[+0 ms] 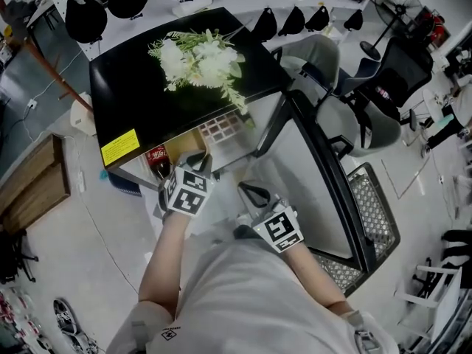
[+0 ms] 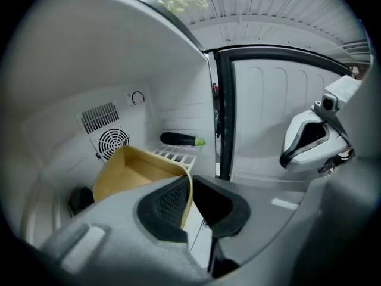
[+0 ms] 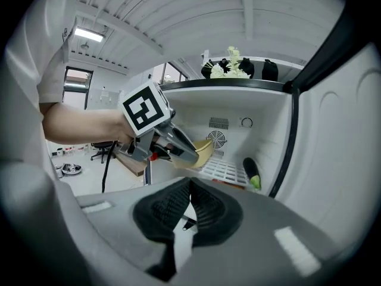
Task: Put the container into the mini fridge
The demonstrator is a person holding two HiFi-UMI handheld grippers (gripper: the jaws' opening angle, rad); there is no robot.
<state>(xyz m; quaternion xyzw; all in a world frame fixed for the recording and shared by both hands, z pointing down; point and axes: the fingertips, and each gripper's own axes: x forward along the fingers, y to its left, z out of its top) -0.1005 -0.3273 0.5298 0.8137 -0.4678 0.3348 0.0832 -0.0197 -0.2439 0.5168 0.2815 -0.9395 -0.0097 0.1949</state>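
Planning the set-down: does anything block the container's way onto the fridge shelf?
Nothing visible does. A dark vegetable lies along the wire shelf's right side, beside the path of the container, not in it.

Head view overhead, both others near, sharing fridge (image 2: 71,70)

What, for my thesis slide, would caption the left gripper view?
Left gripper holds a tan square paper container by its rim inside the white mini fridge, near a dark eggplant.
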